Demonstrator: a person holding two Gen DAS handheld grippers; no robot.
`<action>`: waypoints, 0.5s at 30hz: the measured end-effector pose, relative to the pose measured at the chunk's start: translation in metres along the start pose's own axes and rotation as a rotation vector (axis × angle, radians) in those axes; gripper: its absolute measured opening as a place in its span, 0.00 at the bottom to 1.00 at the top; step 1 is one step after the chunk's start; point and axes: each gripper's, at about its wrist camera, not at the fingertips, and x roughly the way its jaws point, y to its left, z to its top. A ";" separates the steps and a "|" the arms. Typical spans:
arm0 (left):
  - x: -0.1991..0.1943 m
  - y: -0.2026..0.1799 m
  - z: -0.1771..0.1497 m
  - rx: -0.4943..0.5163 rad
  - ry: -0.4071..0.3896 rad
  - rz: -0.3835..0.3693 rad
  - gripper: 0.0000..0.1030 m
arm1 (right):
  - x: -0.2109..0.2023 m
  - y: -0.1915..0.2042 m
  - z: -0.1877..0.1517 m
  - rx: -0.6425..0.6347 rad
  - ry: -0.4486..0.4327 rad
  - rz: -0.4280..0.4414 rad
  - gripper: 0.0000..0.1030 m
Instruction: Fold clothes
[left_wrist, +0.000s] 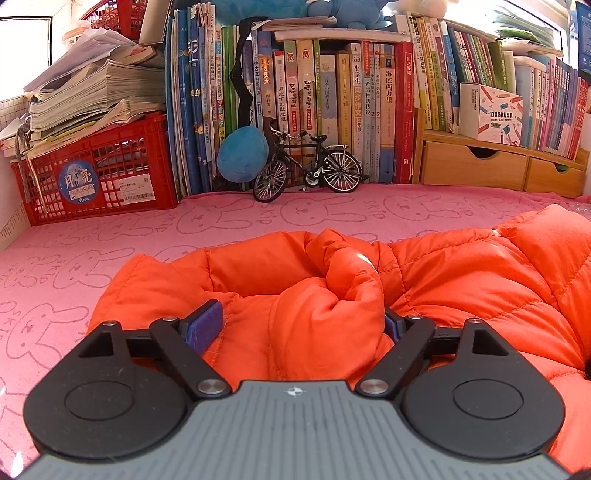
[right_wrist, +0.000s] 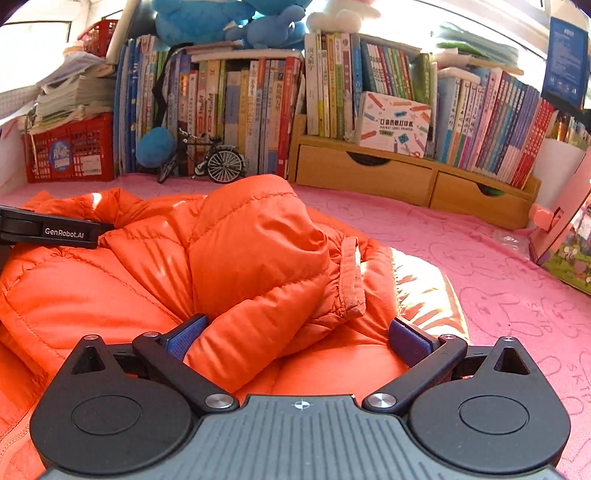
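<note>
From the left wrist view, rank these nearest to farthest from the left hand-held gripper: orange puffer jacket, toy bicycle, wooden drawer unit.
1. Orange puffer jacket, between the left hand-held gripper fingers.
2. Black toy bicycle, ahead at the books.
3. Wooden drawer unit, back right.

Strong daylight enters from above and behind the bookshelf (right_wrist: 258, 110), blowing the upper corners of both views to white. A hard sun patch glares on the orange jacket (right_wrist: 424, 288) below the shelf. Fisheye bending curves the shelf outward at the edges; the right view looks slightly soft.
</note>
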 end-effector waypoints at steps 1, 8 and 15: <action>-0.003 -0.001 0.000 0.004 -0.005 0.009 0.82 | 0.002 0.002 0.000 -0.011 0.007 -0.002 1.00; -0.075 -0.024 0.006 0.044 -0.123 -0.013 0.75 | 0.005 0.006 0.001 -0.027 0.019 -0.009 1.00; -0.084 -0.040 -0.006 0.141 -0.117 0.012 0.76 | 0.004 0.004 0.002 -0.019 0.019 -0.003 1.00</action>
